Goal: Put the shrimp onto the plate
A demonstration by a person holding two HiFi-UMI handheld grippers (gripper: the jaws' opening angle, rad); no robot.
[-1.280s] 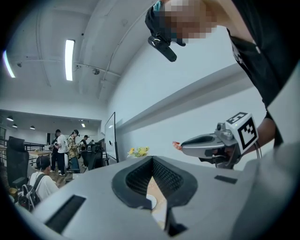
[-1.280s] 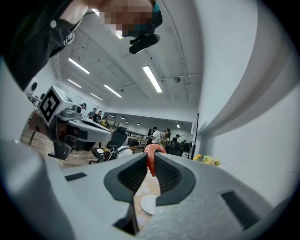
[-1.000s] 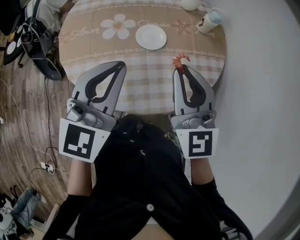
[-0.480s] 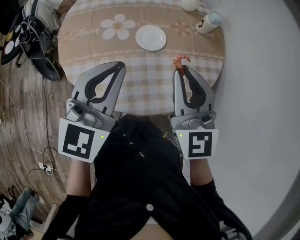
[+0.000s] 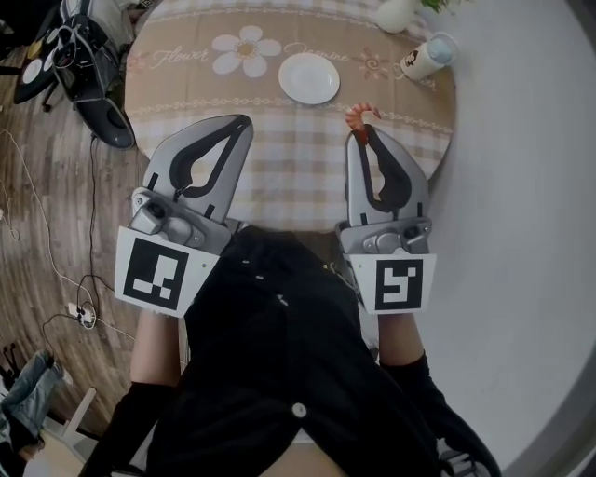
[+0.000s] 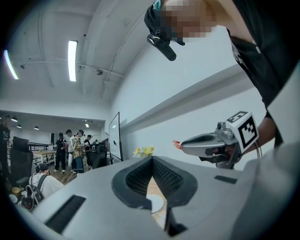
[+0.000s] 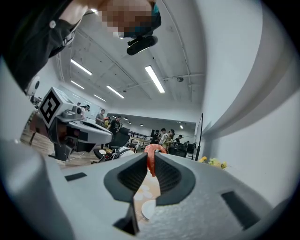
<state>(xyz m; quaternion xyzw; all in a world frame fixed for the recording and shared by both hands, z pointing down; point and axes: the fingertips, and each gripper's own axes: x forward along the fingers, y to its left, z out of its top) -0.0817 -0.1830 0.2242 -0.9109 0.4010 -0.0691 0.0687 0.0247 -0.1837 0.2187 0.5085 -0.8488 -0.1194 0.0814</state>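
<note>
An orange-red shrimp (image 5: 358,117) sticks out of the tips of my right gripper (image 5: 359,134), which is shut on it above the near right part of the round table. In the right gripper view the shrimp (image 7: 151,158) curls up between the pads. A small white plate (image 5: 308,78) rests on the checked tablecloth (image 5: 298,158), ahead and left of the shrimp. My left gripper (image 5: 244,122) is shut with nothing in it, over the near left of the table; through its jaws a bit of the plate (image 6: 156,203) shows.
A paper cup (image 5: 426,57) stands at the table's far right, a white vase (image 5: 395,13) with flowers behind it. A dark chair base (image 5: 93,102) and cables lie on the wooden floor at the left. A white wall runs along the right. People stand far off (image 6: 70,150).
The table and plate have slid slightly lower and to the right in the head view. Both grippers keep their pose, and the shrimp stays held.
</note>
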